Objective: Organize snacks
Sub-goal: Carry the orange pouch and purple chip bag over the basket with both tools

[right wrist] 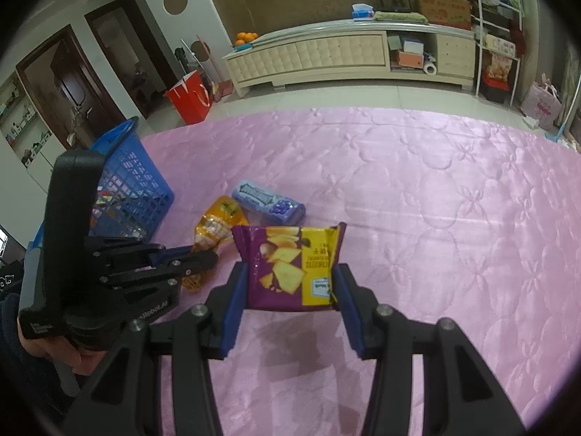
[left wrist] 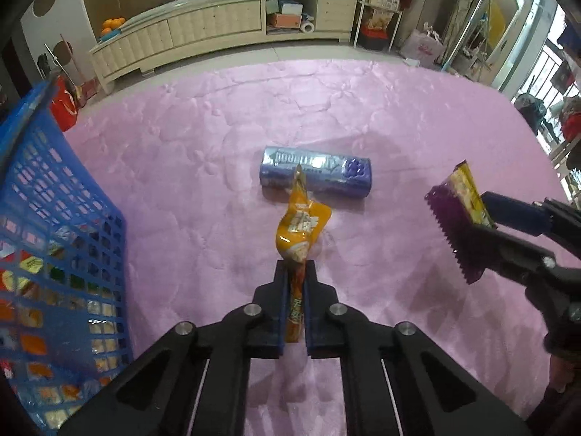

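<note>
My left gripper [left wrist: 295, 267] is shut on an orange snack packet [left wrist: 303, 227] and holds it above the pink cloth; it also shows in the right wrist view [right wrist: 218, 225]. My right gripper [right wrist: 290, 270] is shut on a purple and yellow cracker packet [right wrist: 290, 265], seen edge-on at the right of the left wrist view [left wrist: 455, 218]. A blue-purple candy pack [left wrist: 316, 174] lies on the cloth beyond both grippers and also shows in the right wrist view [right wrist: 268, 201]. A blue mesh basket [left wrist: 54, 239] with several snacks stands at the left, also visible in the right wrist view [right wrist: 134, 189].
The pink quilted cloth [right wrist: 417, 218] covers the work surface. Beyond its far edge are tiled floor, a cream low cabinet [right wrist: 326, 54], a red paper bag [right wrist: 190, 100] and a white rack [right wrist: 497, 36] at the right.
</note>
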The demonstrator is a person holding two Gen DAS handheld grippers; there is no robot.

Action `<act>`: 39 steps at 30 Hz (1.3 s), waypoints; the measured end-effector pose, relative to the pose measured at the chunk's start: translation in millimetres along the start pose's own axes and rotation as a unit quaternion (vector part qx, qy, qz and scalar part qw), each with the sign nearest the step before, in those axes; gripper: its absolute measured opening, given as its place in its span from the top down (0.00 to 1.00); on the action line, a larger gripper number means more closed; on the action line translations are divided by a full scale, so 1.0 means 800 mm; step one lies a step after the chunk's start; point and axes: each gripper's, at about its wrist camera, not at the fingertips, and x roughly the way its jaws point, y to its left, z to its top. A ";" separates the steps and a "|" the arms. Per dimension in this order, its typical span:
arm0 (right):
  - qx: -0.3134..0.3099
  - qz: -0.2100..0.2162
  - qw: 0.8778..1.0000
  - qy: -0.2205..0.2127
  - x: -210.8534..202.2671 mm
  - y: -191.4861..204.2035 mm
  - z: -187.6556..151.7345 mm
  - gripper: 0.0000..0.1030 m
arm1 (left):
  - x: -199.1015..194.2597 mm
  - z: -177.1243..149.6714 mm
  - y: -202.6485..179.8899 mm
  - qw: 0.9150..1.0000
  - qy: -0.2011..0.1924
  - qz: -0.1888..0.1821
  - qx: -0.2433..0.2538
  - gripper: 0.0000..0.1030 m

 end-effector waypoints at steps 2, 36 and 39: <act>-0.004 -0.002 1.000 -0.004 -0.007 0.005 0.001 0.49 | -0.011 0.001 -0.001 1.000 -0.006 0.003 0.002 0.94; -0.080 -0.018 0.994 -0.078 -0.142 0.213 0.017 0.49 | -0.264 -0.080 0.106 0.989 -0.146 0.017 -0.029 0.94; -0.094 -0.018 0.992 -0.081 -0.140 0.240 0.018 0.49 | -0.285 -0.095 0.128 0.987 -0.154 0.022 -0.031 0.94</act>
